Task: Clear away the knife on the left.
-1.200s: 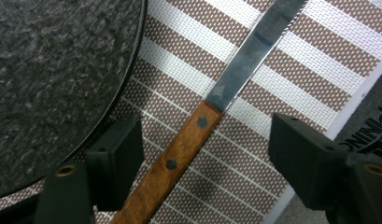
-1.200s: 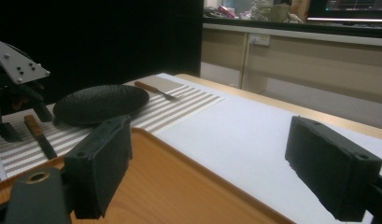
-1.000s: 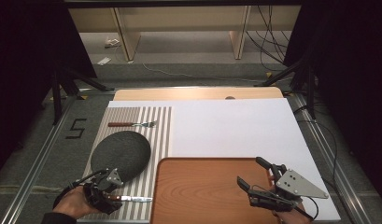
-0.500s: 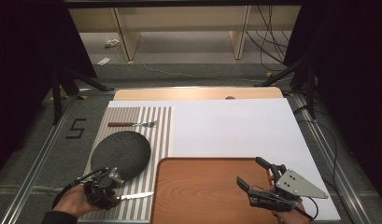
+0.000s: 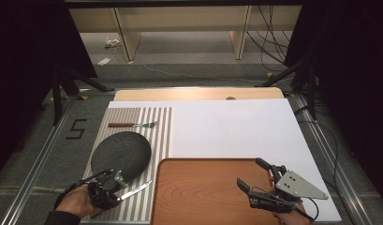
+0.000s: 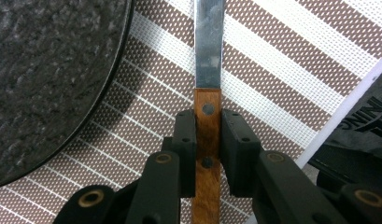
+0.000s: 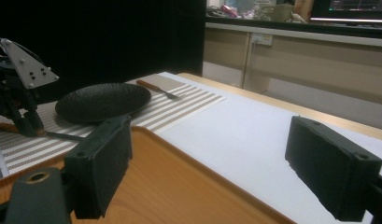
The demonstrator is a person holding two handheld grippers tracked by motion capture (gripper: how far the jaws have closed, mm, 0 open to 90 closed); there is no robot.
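Left gripper has just squeezed its jaws onto the knife's wooden handle, down on the striped mat beside the dark plate. Lifted crooked, the thin handle might twist and slip out.

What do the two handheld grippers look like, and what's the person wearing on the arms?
Both are black. The left gripper has two blocky black jaws with small screw heads and brass-coloured pivot bushings. The right gripper has thick rectangular black pads, a grey three-cornered plate dotted with small holes, and a thin black cable. A dark sleeve covers the left forearm.
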